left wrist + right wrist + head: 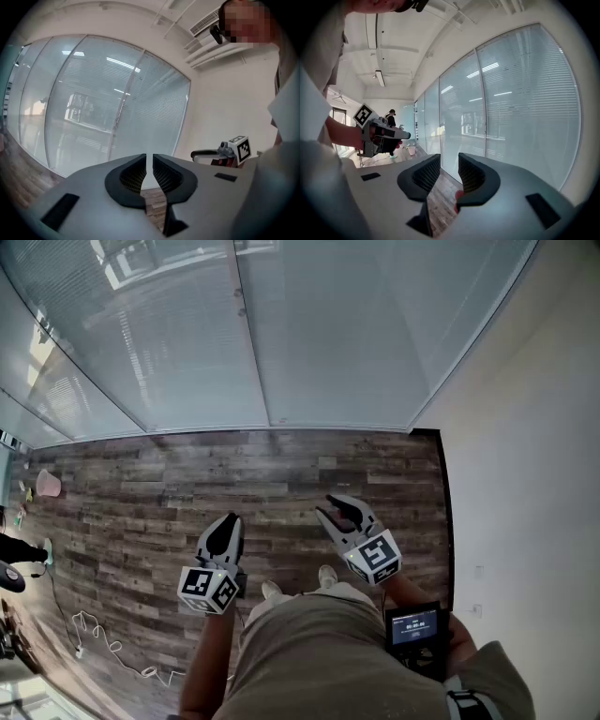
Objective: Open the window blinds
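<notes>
Looks like approach, short of the closed window blinds (356, 334); left gripper (228, 519) shut, right gripper (336, 509) slightly parted, both empty; next: find their control.

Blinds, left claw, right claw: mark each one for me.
blinds (169, 343), head view, on the slats behind the left pane.
left claw (149, 161), left gripper view, in the narrow slit between its shut tips.
right claw (449, 164), right gripper view, midway between its parted tips.
</notes>
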The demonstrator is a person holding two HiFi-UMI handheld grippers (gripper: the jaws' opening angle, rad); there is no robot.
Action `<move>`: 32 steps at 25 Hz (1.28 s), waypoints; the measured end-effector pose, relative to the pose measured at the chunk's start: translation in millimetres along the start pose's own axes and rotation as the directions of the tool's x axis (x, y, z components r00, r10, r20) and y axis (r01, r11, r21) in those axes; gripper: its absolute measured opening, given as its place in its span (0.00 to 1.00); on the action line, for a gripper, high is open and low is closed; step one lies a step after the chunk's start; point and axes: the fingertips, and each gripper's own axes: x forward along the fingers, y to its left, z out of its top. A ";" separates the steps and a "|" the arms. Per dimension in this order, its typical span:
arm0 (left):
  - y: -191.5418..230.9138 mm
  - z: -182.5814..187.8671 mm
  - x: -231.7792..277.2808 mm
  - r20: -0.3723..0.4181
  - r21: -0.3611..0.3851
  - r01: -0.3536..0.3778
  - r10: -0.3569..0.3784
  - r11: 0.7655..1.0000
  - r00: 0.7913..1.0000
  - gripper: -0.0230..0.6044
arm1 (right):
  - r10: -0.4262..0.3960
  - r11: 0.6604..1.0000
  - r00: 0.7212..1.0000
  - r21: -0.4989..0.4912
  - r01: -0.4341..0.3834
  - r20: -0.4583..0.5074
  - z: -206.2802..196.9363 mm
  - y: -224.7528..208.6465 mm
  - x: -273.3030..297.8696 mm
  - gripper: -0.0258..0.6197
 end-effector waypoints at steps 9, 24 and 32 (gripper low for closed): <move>-22.7 6.2 4.8 0.039 -0.019 -0.021 0.021 1.000 0.999 0.10 | -0.013 0.998 1.000 0.065 0.012 0.014 2.0 -21.9 -21.5 0.22; -73.5 -11.7 30.2 0.027 0.073 -0.070 0.068 0.995 0.997 0.10 | -0.015 0.996 0.999 0.087 0.012 0.033 0.2 -55.4 -74.3 0.22; -105.2 -26.2 50.9 0.034 0.070 -0.102 0.100 0.992 0.994 0.10 | 0.004 0.995 0.999 0.095 -0.009 0.043 -14.8 -88.1 -100.3 0.22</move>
